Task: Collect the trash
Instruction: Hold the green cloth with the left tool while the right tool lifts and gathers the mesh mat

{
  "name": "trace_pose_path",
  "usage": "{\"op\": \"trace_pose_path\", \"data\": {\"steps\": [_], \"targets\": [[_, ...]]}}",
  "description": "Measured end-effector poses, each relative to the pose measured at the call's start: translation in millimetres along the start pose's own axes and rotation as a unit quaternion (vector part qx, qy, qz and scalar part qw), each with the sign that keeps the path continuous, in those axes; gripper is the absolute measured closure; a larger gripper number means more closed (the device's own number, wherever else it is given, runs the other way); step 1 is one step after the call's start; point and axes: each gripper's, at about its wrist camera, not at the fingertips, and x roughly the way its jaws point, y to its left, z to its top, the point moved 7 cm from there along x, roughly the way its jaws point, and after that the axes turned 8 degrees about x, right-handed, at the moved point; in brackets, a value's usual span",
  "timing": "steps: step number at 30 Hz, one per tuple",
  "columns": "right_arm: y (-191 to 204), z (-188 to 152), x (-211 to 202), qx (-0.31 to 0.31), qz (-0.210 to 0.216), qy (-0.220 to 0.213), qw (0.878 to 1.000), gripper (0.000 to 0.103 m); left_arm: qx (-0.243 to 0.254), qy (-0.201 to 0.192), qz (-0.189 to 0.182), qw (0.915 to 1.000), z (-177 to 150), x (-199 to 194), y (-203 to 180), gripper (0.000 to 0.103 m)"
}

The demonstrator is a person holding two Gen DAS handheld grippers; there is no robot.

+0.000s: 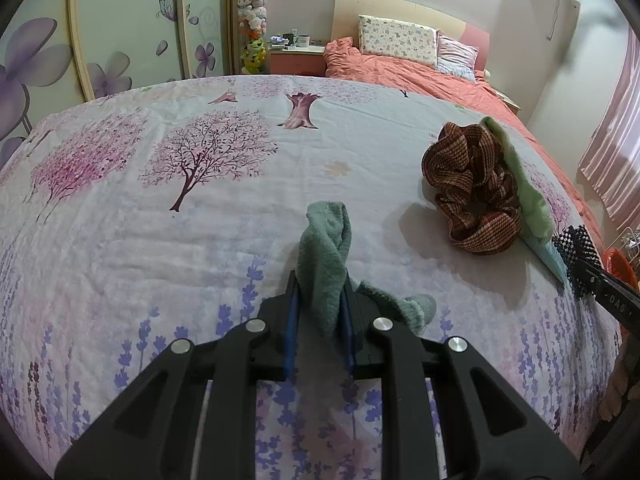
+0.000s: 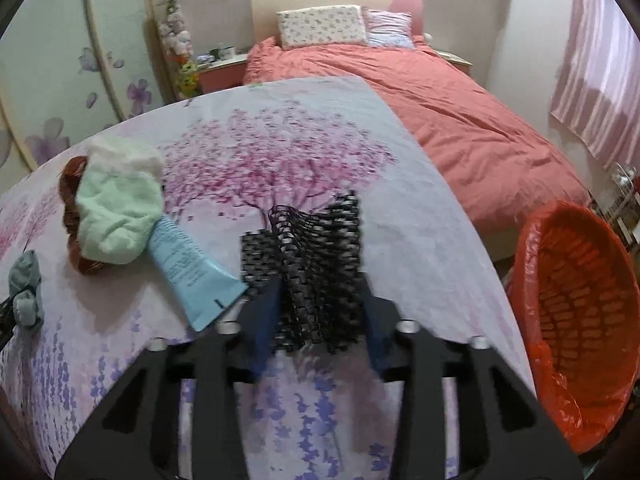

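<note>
Left gripper (image 1: pixel 320 312) clamped on soft teal sock (image 1: pixel 326 256) over the floral sheet (image 1: pixel 120 240), right gripper (image 2: pixel 318 308) pinching light, springy black mesh (image 2: pixel 316 256) mid-fold beside the red-lined bin (image 2: pixel 576 300), both likely limp, unbreakable, best bunched.

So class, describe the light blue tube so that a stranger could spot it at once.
Find the floral sheet covering the near surface. Left of the right gripper lies a pile: a brown scrunchie under a pale green cloth. The light blue tube pokes out beneath that cloth, the only smooth, printed, flat-ended item.
</note>
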Motion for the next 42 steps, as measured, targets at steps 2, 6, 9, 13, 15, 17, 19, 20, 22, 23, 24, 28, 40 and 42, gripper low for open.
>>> {"op": "trace_pose_path", "data": {"steps": [2, 6, 9, 13, 15, 17, 19, 20, 22, 23, 24, 28, 40, 42], "targets": [[0.4, 0.0, -0.2, 0.0, 0.001, 0.0, 1.0, 0.076, -0.001, 0.0, -0.002, 1.0, -0.2, -0.2, -0.3, 0.083], [-8.2, 0.0, -0.5, 0.024, 0.018, 0.004, 1.0, 0.076, -0.007, -0.002, -0.009, 0.9999, -0.8, 0.0, 0.8, 0.083], [-10.8, -1.3, -1.1, 0.035, 0.024, 0.005, 0.999, 0.077, -0.01, -0.002, -0.013, 0.9999, -0.9, 0.5, 1.7, 0.083], [-9.2, -1.4, -1.3, 0.032, 0.018, 0.004, 0.999, 0.077, -0.015, -0.004, -0.019, 0.9997, -0.7, -0.2, 3.1, 0.083], [-9.7, -1.4, -1.3, 0.033, 0.018, 0.004, 0.999, 0.077, -0.017, -0.004, -0.022, 0.9996, -0.6, -0.1, 3.9, 0.083], [-11.4, -1.0, -1.1, 0.037, 0.021, 0.004, 0.999, 0.077, -0.02, -0.005, -0.025, 0.9995, -0.8, -0.3, 4.9, 0.083], [-14.0, -0.9, -0.8, 0.043, 0.025, 0.004, 0.999, 0.077, -0.023, -0.005, -0.028, 0.9993, -0.6, -0.3, 5.2, 0.083], [-14.6, -1.0, -1.0, 0.045, 0.026, 0.004, 0.999, 0.077, -0.023, -0.005, -0.029, 0.9993, -0.5, -0.3, 5.1, 0.083], [-15.5, -0.9, -1.3, 0.051, 0.031, 0.004, 0.998, 0.077, -0.022, -0.005, -0.028, 0.9993, -0.5, -0.2, 5.5, 0.083], [-15.8, -0.8, -1.1, 0.052, 0.032, 0.004, 0.998, 0.077, -0.023, -0.005, -0.028, 0.9993, -0.5, -0.2, 5.7, 0.083], [-16.3, -0.7, -1.1, 0.053, 0.033, 0.004, 0.998, 0.077, -0.023, -0.005, -0.029, 0.9993, -0.5, -0.2, 5.7, 0.083], [-15.9, -0.8, -0.8, 0.054, 0.034, 0.004, 0.998, 0.077, -0.025, -0.006, -0.031, 0.9992, -0.7, -0.6, 6.3, 0.083], [-17.9, -1.2, -1.0, 0.061, 0.043, 0.005, 0.997, 0.077, -0.028, -0.006, -0.035, 0.999, -0.8, -1.1, 5.8, 0.083], [-18.0, -1.3, -1.4, 0.061, 0.043, 0.005, 0.997, 0.078, -0.028, -0.007, -0.035, 0.999, -0.9, -1.1, 5.7, 0.083]]}}
